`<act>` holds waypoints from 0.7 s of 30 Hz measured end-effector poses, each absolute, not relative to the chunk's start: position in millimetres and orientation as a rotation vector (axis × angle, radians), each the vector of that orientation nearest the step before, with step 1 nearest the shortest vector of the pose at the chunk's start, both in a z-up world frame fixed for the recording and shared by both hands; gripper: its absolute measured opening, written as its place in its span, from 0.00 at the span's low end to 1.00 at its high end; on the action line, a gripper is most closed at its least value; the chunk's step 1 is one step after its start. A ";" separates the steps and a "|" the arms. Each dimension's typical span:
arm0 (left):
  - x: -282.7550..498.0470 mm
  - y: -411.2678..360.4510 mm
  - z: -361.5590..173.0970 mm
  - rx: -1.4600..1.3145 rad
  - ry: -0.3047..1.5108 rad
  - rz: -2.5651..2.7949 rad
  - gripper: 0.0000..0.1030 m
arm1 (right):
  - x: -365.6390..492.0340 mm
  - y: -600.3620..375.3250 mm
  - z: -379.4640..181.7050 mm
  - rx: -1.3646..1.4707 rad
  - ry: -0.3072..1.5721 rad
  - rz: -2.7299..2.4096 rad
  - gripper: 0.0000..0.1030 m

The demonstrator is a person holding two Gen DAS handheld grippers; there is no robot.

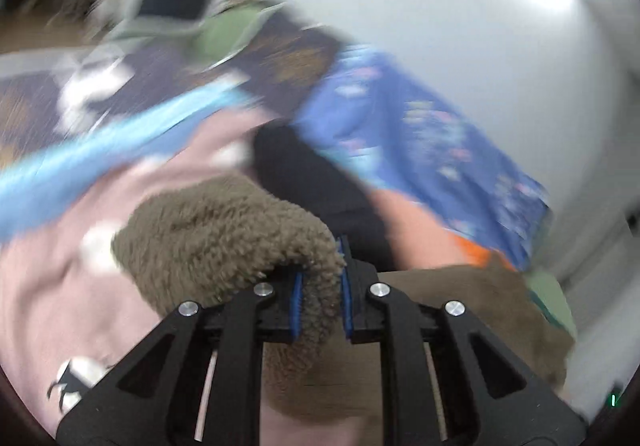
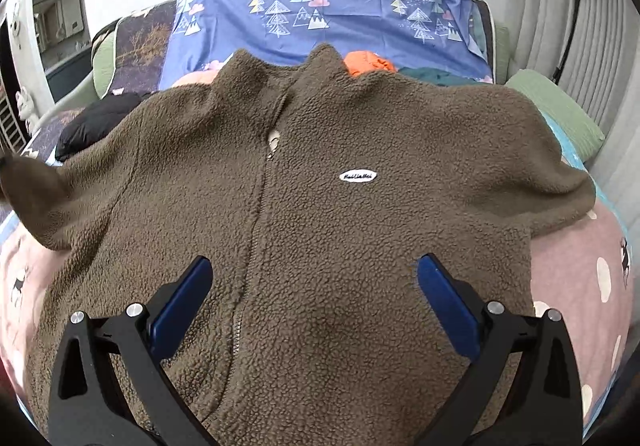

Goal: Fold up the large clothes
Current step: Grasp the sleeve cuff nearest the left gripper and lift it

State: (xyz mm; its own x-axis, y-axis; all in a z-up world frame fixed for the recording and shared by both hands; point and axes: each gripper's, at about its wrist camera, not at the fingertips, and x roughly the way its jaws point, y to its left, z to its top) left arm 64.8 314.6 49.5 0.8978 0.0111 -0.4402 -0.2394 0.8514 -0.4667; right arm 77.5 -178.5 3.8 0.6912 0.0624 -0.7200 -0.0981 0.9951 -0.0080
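I see left tongs (image 1: 320,290) clamped on brown fleece jacket (image 2: 320,206) sleeve; background motion-blurred. Right tongs (image 2: 314,306) spread wide above jacket; hem cut off.

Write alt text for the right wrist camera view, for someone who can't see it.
A brown fleece jacket lies front up and zipped on a bed, with the open right gripper hovering over its lower front. A small white oval label sits on the chest. Beyond the collar are a blue tree-print sheet and something orange; a pink spotted cover lies underneath.
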 end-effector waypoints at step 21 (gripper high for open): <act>120.8 -27.0 2.9 -0.060 0.703 -0.508 0.56 | 72.5 -306.9 -6.0 0.210 0.874 0.049 0.99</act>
State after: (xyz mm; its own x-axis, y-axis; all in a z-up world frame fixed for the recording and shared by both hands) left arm 120.8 -27.0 2.9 0.6471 -0.4663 -0.6032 0.4268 0.8771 -0.2202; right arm 72.5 -306.9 -6.0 0.6421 0.1288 -0.7557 0.0430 0.9782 0.2032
